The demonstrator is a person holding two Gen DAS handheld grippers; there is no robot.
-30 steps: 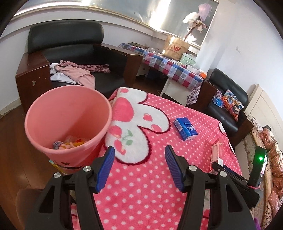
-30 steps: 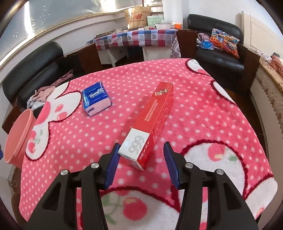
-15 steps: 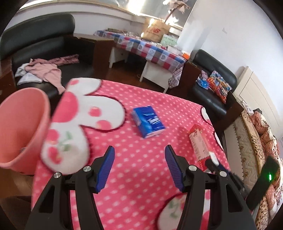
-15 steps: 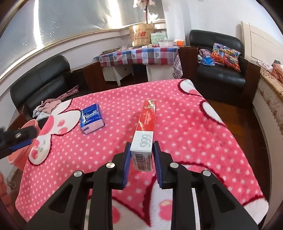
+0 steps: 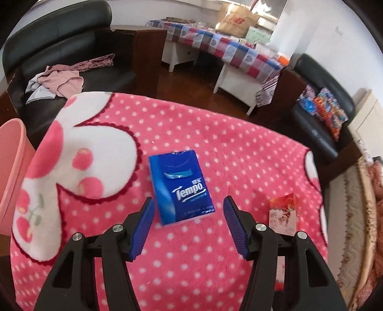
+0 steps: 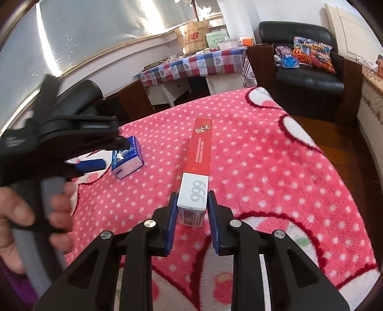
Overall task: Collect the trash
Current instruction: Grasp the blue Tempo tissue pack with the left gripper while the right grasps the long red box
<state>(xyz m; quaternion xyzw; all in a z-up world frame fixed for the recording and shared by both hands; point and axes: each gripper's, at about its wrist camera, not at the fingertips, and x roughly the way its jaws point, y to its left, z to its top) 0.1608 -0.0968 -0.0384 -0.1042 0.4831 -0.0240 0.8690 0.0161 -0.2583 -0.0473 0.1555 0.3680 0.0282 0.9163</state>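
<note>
Right wrist view: right gripper [image 6: 191, 210] has its blue pads [image 6: 172, 216] pressed against both sides of the white near end of a long red box [image 6: 198, 165] marked "999". Jaws have just been closing, with the box between them; now clamped on it. Barcode end faces the camera. Rest of the box runs away from the fingers over the pink polka-dot blanket [image 6: 275, 172]; whether its far end touches the blanket cannot be told.

Left of the box, well apart from it, a blue Tempo tissue pack [image 6: 126, 159] lies on the blanket. Left gripper [image 6: 95, 165] reaches in from the left edge, one blue fingertip [image 6: 92, 165] just beside the pack. A hand [image 6: 28, 215] grips its grey handle, blurred.

Left wrist view: left gripper [image 5: 189, 220] is spread wide, nothing between the pads. Its two blue fingers [image 5: 143, 224] flank the near end of the tissue pack [image 5: 180, 186], apart from it on both sides. Pack lies flat, logo up, slightly skewed.

Outward: the far end of the red box [image 5: 283, 213] shows to the right of the right finger. A pink bin [image 5: 12, 172] is cut off at the left edge, beside the blanket's white rabbit patch [image 5: 79, 162]. Beyond the blanket: black armchair with pink clothes [image 5: 62, 81], a checked-cloth table [image 5: 227, 50] with a brown paper bag [image 5: 237, 20], and a second black chair with a bright cushion [image 5: 328, 107].
</note>
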